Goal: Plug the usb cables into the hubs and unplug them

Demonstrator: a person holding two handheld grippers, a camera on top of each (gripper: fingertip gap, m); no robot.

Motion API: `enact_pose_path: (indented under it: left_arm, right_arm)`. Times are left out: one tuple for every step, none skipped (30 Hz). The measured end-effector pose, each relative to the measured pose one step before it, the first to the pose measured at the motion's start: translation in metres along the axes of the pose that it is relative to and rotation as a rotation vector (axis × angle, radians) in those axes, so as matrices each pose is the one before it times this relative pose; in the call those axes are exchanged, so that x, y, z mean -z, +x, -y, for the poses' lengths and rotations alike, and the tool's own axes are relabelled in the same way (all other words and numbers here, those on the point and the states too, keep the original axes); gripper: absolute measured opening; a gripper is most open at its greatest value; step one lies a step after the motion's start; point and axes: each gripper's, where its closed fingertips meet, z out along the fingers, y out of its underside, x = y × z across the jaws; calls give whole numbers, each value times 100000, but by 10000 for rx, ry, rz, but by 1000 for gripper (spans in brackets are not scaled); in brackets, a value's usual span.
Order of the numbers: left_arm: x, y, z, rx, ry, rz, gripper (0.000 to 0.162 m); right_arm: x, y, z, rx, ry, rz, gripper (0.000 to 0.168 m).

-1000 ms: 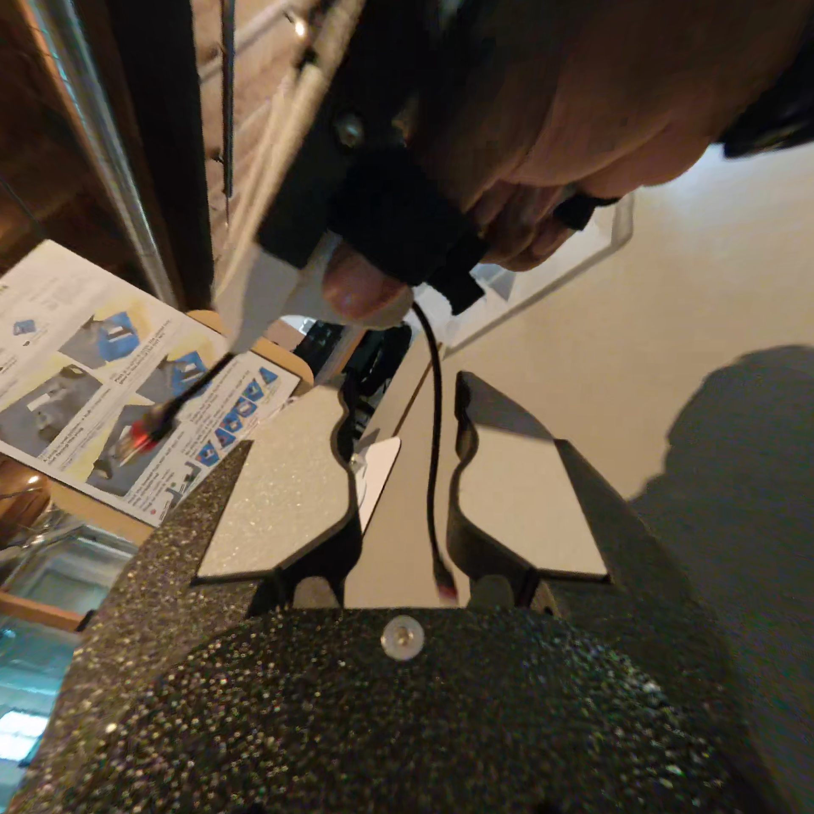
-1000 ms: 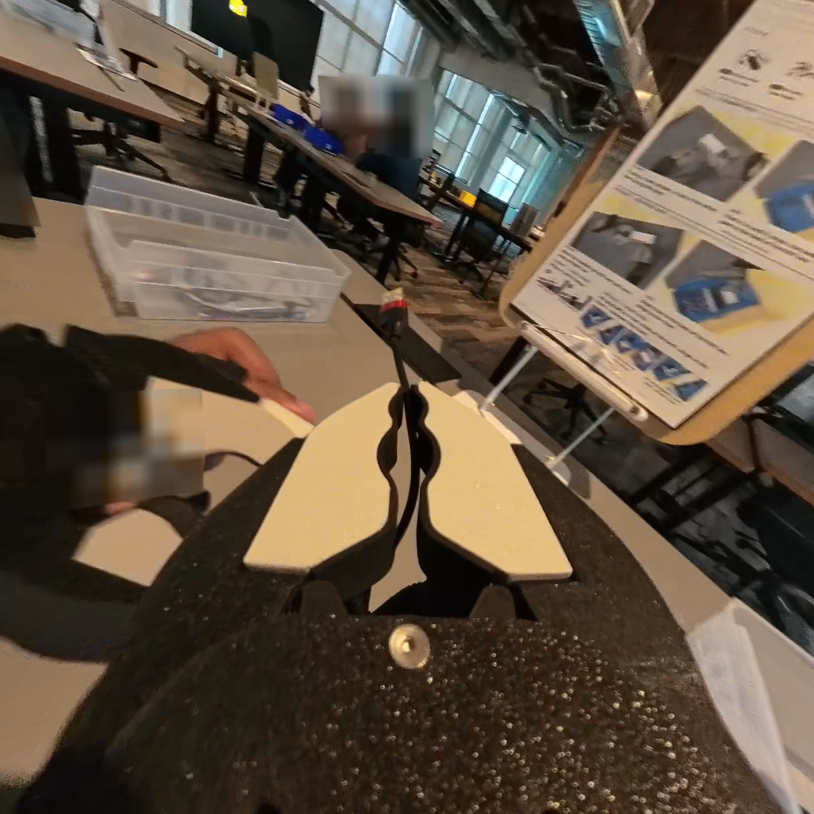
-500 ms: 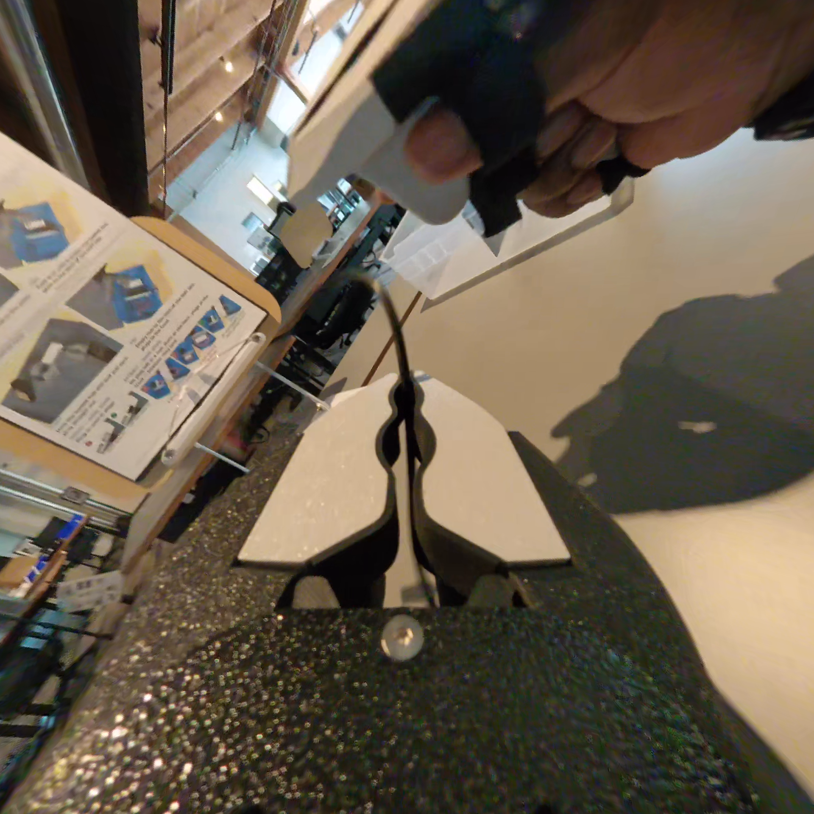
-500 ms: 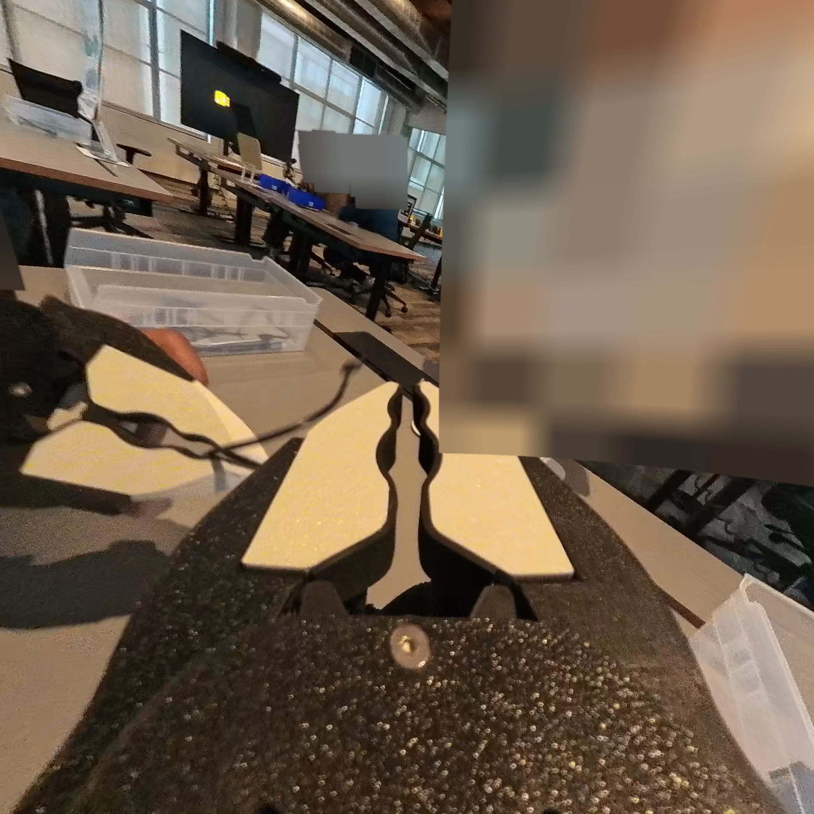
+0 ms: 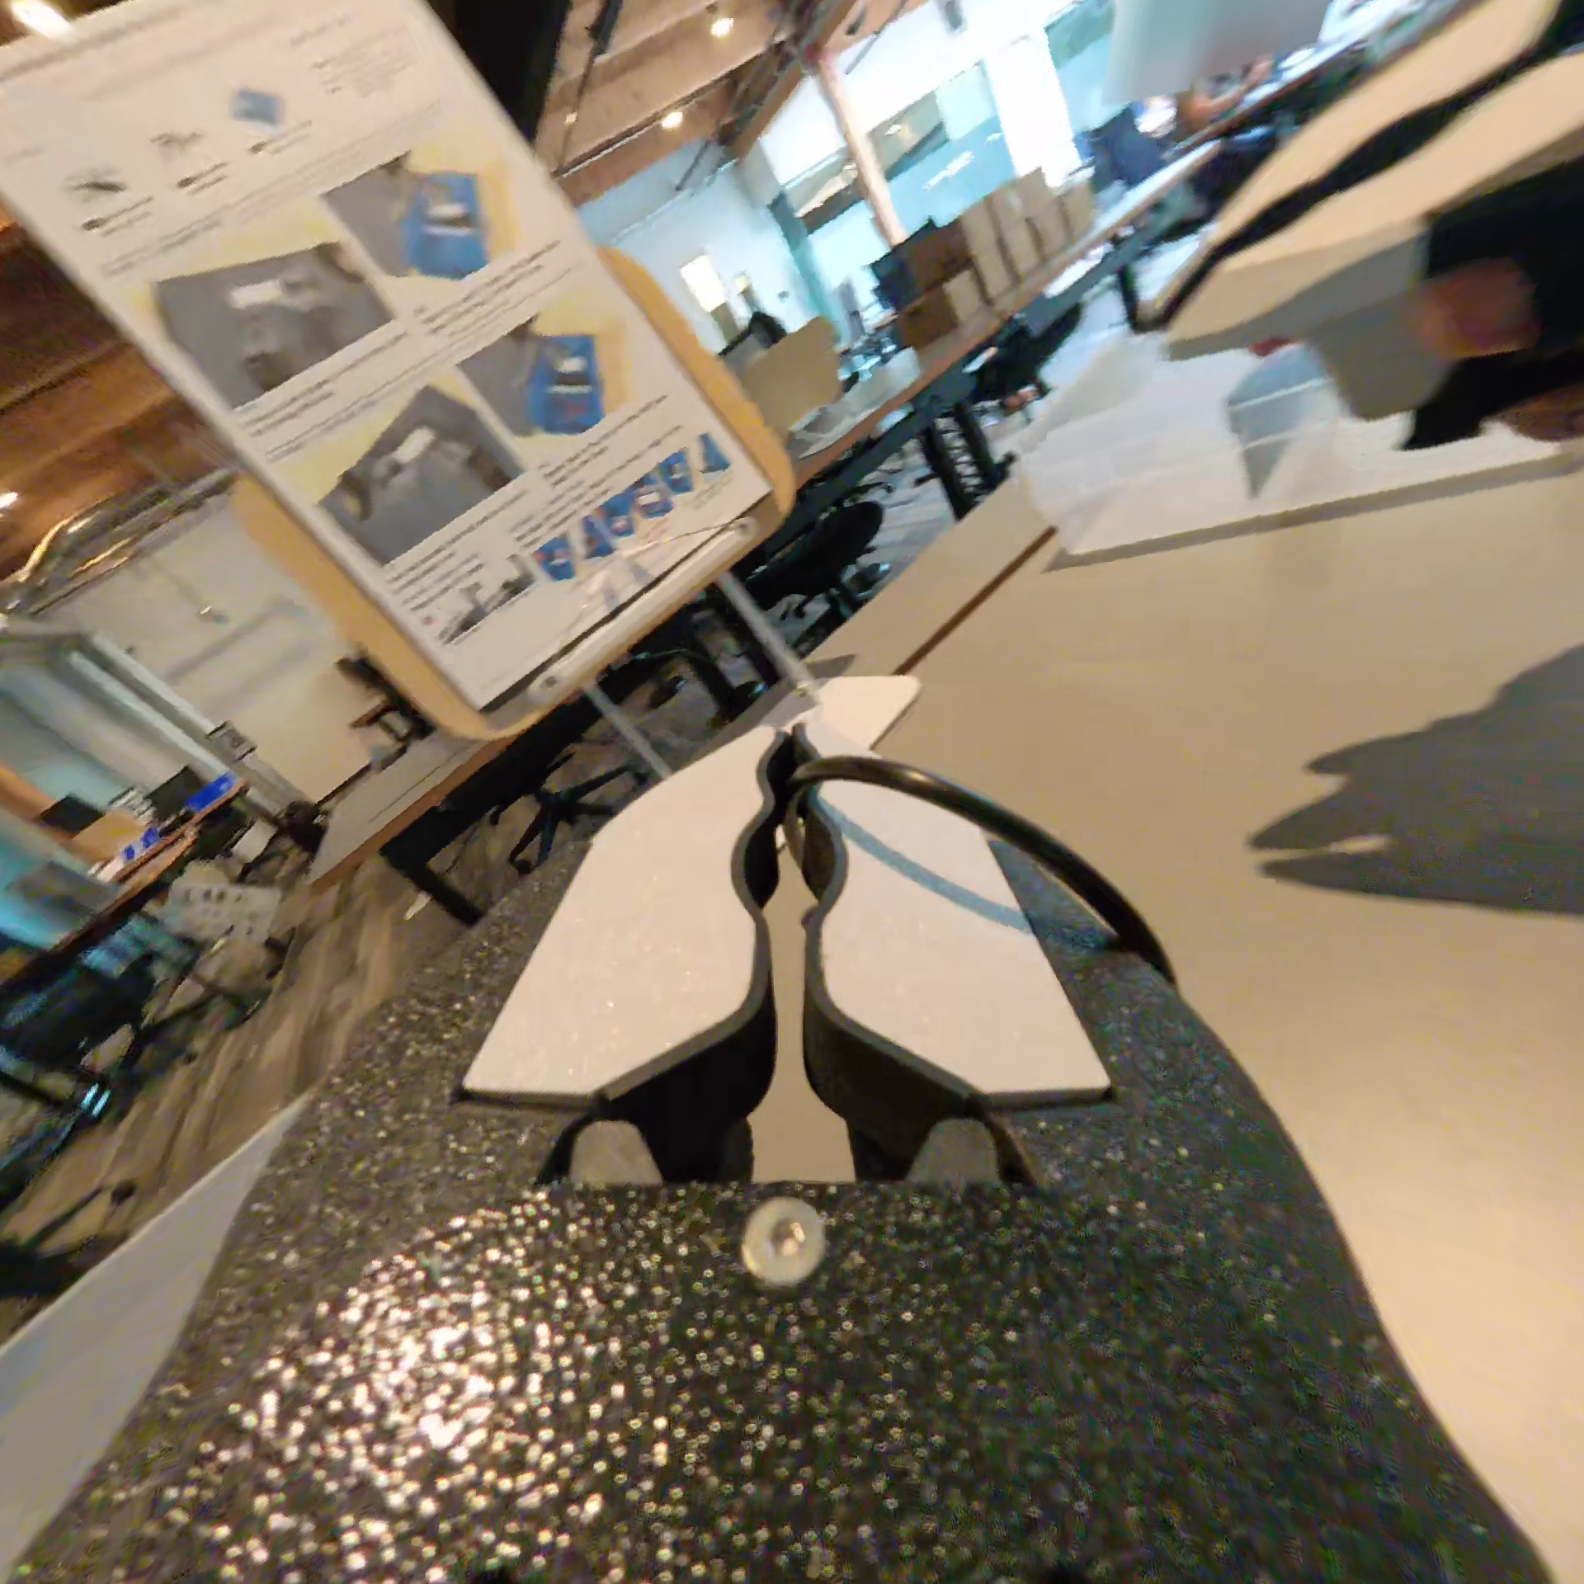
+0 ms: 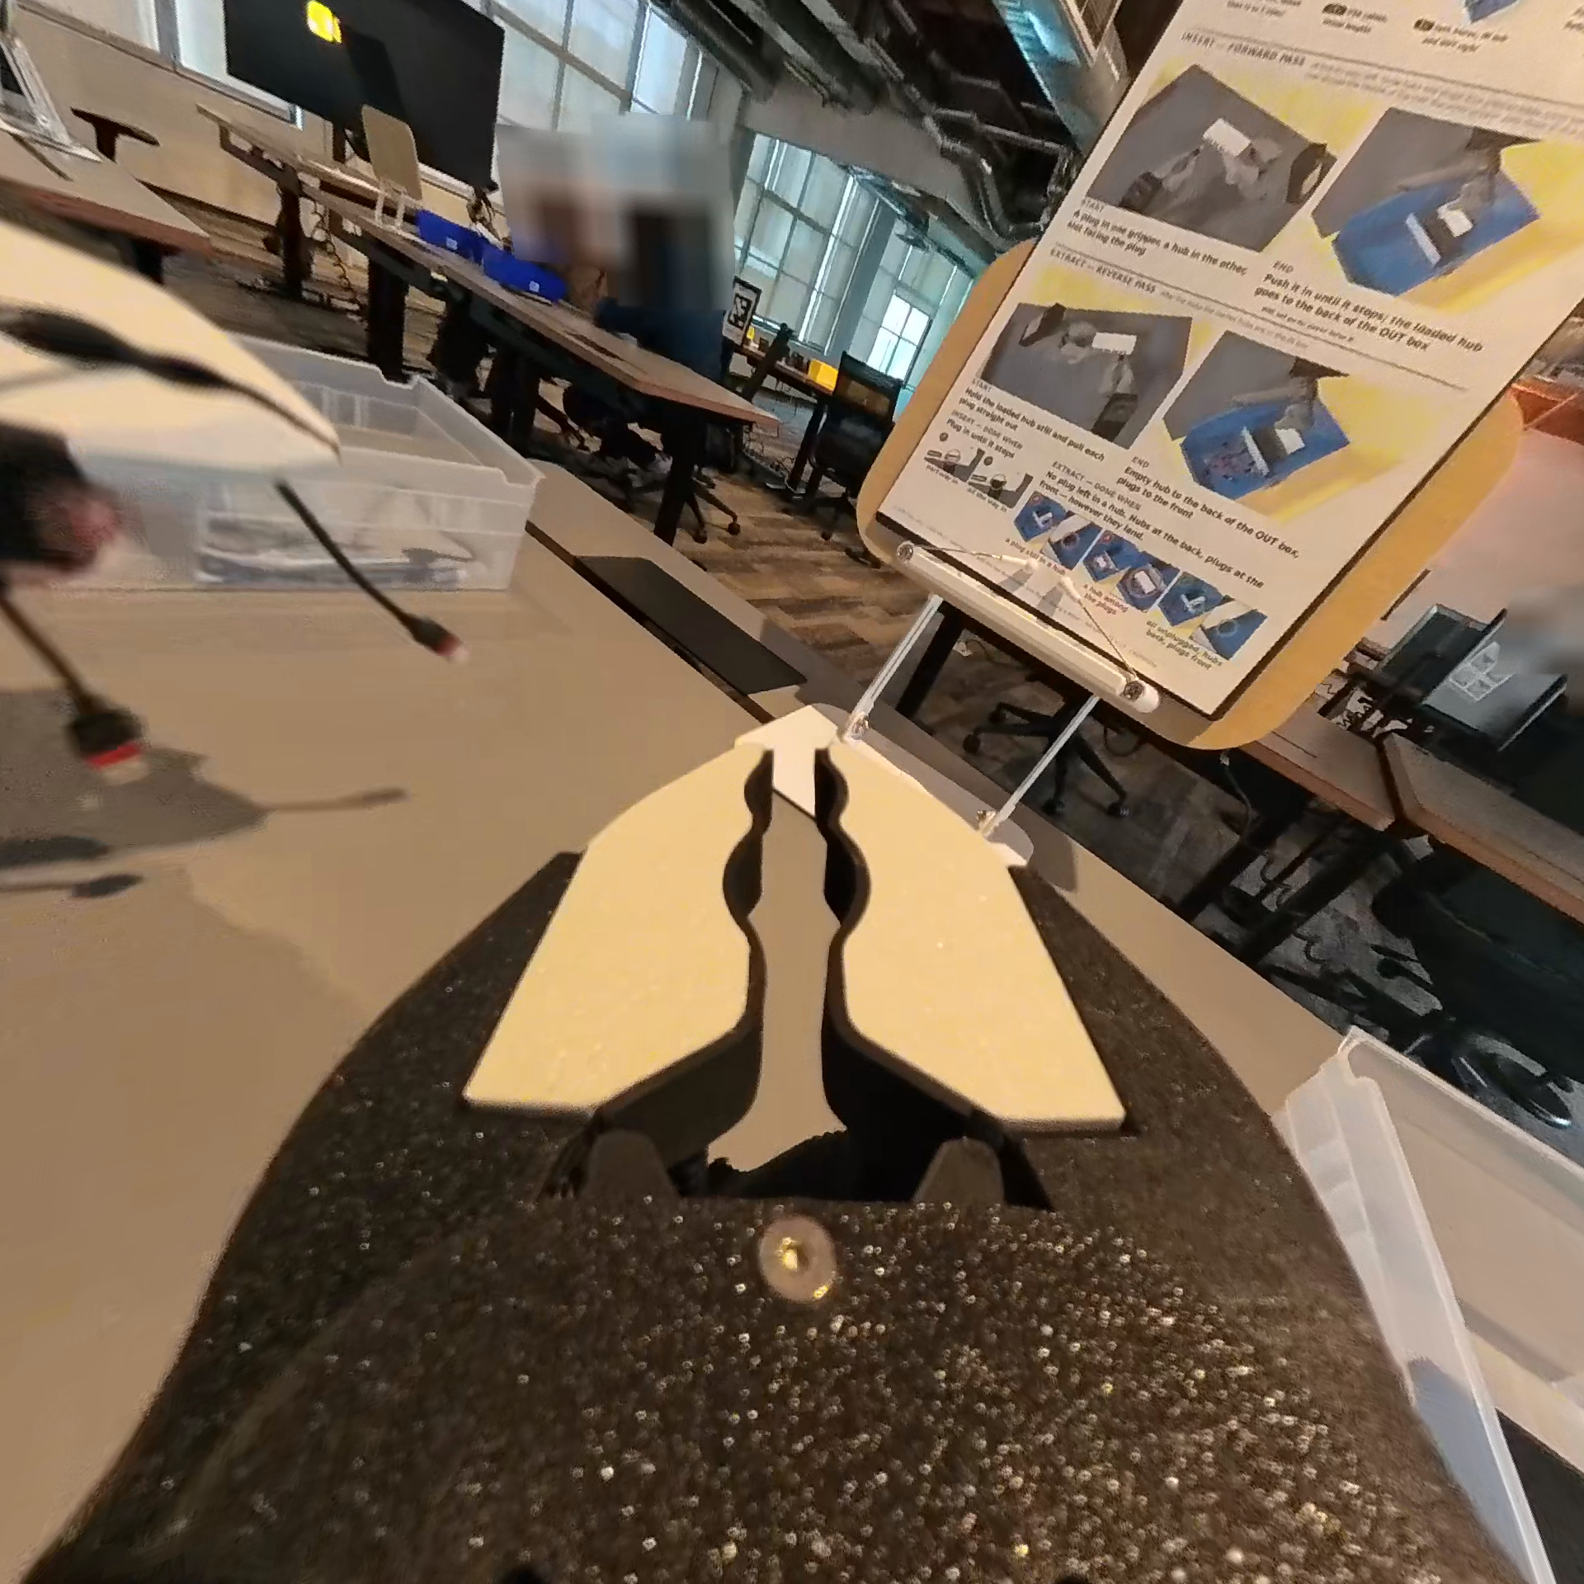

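Left wrist view: left gripper [image 5: 784, 754] pinches thin (glossy) black cable [image 5: 986, 814].

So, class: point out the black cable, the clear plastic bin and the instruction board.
black cable [image 5: 986, 801]: left wrist view, its arching middle.
clear plastic bin [image 6: 446, 506]: right wrist view, front wall.
instruction board [image 6: 1217, 343]: right wrist view, printed sheet's middle.

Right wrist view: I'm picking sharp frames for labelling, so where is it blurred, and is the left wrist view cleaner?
Right wrist view: the left gripper and dangling usb cable at the left edge are smeared; the instruction board is sharp. Left wrist view: softer overall, board blurred, pinched cable crisp, hard shadow on table.
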Motion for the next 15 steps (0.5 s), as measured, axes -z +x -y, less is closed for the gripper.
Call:
enact_pose_path:
  left_arm:
    - [507, -1541, -568, 155, -168, 358, 0]
    - [471, -1512, -566, 105, -153, 348, 0]
    - [431, -1653, -618, 139, -167, 456, 0]
    - [360, -1576, -607, 233, -169, 391, 0]
    - [269, -1422, -501, 241, -114, 274, 0]
    - [196, -1420, -467, 175, -152, 296, 0]
    - [124, -1445, -499, 128, -246, 313, 0]
    - [78, -1404, -374, 74, -249, 274, 0]
    - [100, -1461, -192, 56, -212, 298, 0]
    - [113, -1563, -19, 73, -181, 323, 0]
    - [133, -1692, 126, 107, -153, 350, 0]
    - [121, -1789, 200, 162, -166, 341, 0]
    - [75, -1810, 224, 198, -194, 282, 0]
    - [28, -1827, 194, 233, -228, 259, 0]
    - [-31, -1899, 177, 223, -207, 297, 0]
  right_arm:
    - [-45, 81, -237, 86, -96, -38, 9]
    - [-64, 84, -264, 112, -98, -60, 8]
    - [-63, 79, -319, 108, -104, -68, 8]
    - [-84, 37, -364, 83, -121, -61, 8]
    - [-106, 8, -396, 67, -136, -58, 8]
    - [-115, -17, -433, 82, -165, -62, 8]
    - [-116, 4, -463, 130, -202, -87, 8]
    - [-126, 55, -494, 176, -229, -126, 7]
    - [-128, 77, -503, 187, -242, -137, 7]
    - [-105, 50, -480, 167, -227, -112, 7]
    - [-93, 36, -406, 122, -184, -75, 7]
    - [-79, 1, -343, 59, -146, -29, 7]
    - [-44, 1, -292, 0, -119, -2, 7]
    - [-34, 0, -247, -37, -95, 16, 7]
    - [-22, 2, -194, -43, -77, 29, 7]
